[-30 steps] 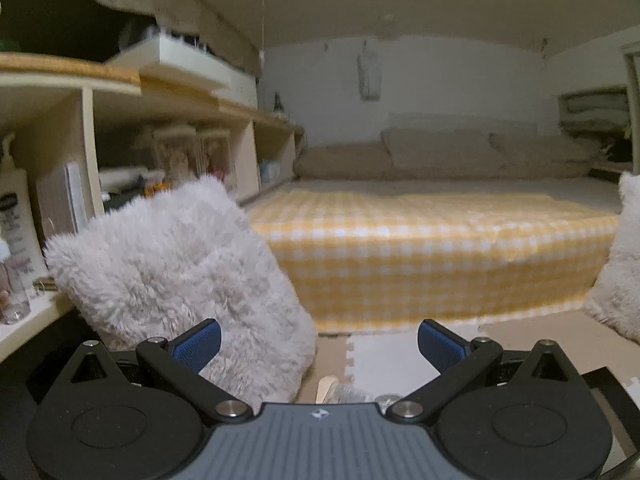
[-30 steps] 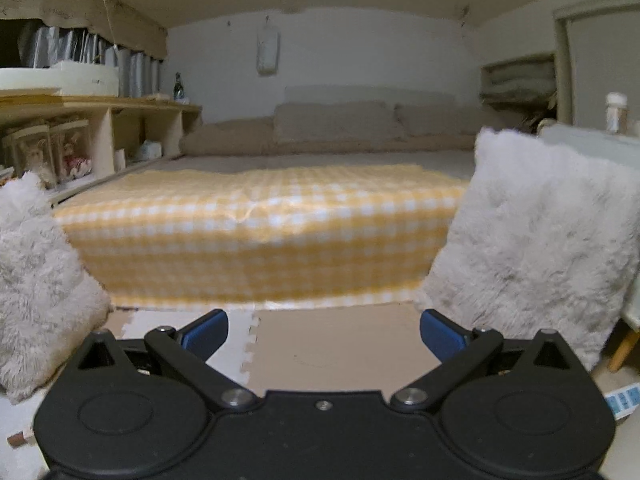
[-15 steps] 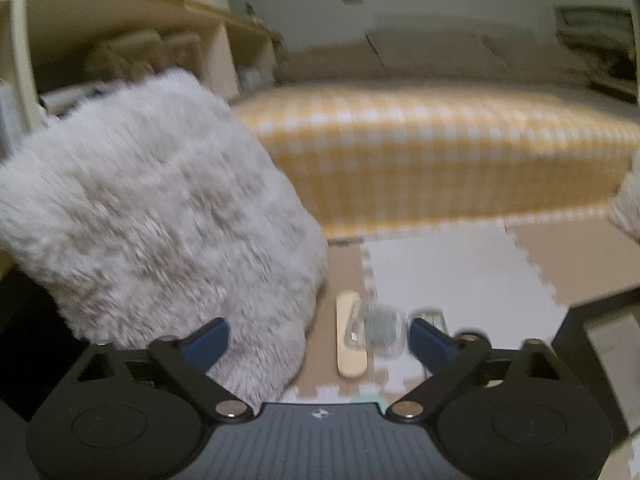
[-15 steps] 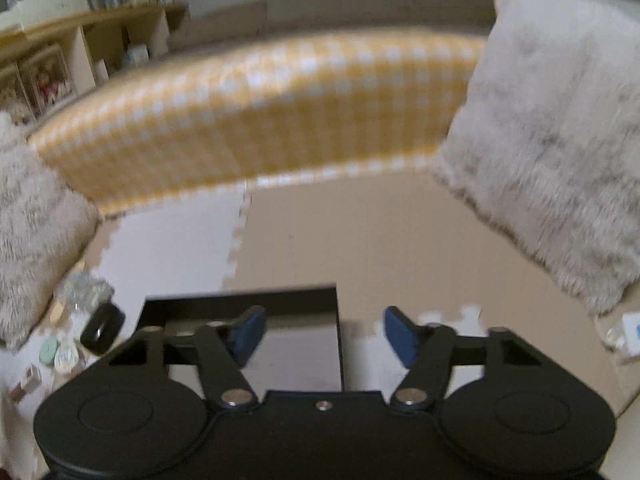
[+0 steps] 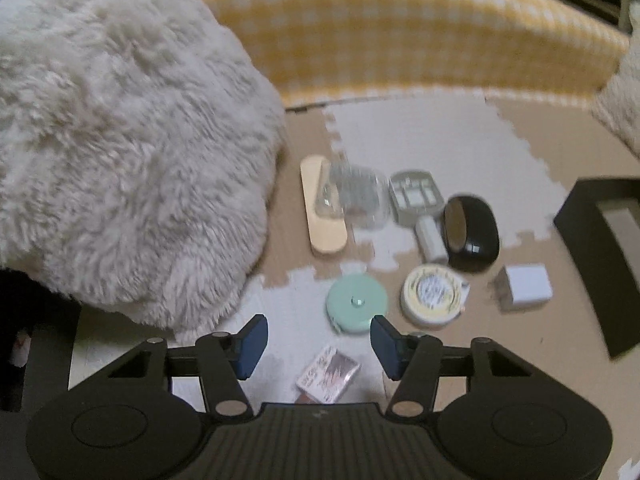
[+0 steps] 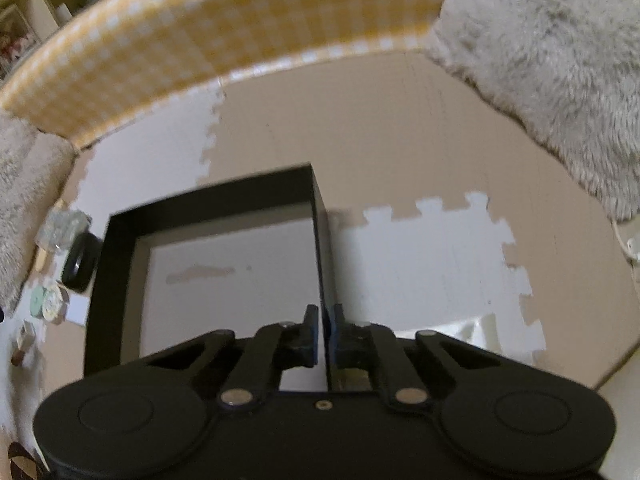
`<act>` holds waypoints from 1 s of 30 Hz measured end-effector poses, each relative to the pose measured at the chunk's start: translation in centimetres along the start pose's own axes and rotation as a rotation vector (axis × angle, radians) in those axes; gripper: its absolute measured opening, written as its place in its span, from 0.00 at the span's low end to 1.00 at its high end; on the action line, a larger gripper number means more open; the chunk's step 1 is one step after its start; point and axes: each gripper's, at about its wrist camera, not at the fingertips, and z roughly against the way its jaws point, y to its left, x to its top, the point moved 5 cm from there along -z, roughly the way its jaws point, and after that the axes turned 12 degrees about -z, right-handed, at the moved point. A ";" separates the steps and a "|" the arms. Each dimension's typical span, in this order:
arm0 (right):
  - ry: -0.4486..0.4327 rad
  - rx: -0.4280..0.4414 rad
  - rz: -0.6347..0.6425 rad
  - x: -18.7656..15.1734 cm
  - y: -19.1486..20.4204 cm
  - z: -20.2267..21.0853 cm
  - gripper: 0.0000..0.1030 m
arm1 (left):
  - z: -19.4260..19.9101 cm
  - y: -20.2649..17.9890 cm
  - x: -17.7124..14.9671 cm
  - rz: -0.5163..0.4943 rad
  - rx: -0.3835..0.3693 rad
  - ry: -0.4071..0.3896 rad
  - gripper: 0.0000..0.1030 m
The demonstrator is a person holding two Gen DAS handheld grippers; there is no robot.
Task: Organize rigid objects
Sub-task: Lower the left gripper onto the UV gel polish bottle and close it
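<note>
Nothing is in the box (image 6: 120,216) yet. Right tongs (image 6: 323,336) pinch its wall; left tongs (image 5: 318,344) are wide open, holding nothing.

Fluffy pillow (image 5: 120,152) beside yellow-checked bed (image 5: 400,32)

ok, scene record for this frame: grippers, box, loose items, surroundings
left gripper: open, above a small packet
right gripper: shut on box wall
box: black, open top, nothing visible inside
loose items: mint disc, tin, white cube, black case, clear container
surface: foam mat
nearby: pillow, gingham bed
</note>
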 end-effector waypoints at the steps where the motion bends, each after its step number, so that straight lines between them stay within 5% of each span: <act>1: 0.007 -0.005 0.004 -0.1 0.0 -0.2 0.05 | -0.1 -0.1 -0.1 -0.006 -0.003 0.009 0.56; 13: 0.163 -0.129 0.106 -1.4 0.0 -3.6 0.04 | -1.0 0.0 -0.5 -0.043 -0.020 0.055 0.56; 26: 0.179 -0.150 0.131 -2.0 0.0 -3.9 0.04 | -3.2 -1.3 -2.0 -0.226 -0.028 0.137 0.54; 30: 0.179 -0.144 0.129 -1.9 0.0 -3.9 0.04 | -4.8 -1.6 -2.9 -0.266 -0.044 0.198 0.45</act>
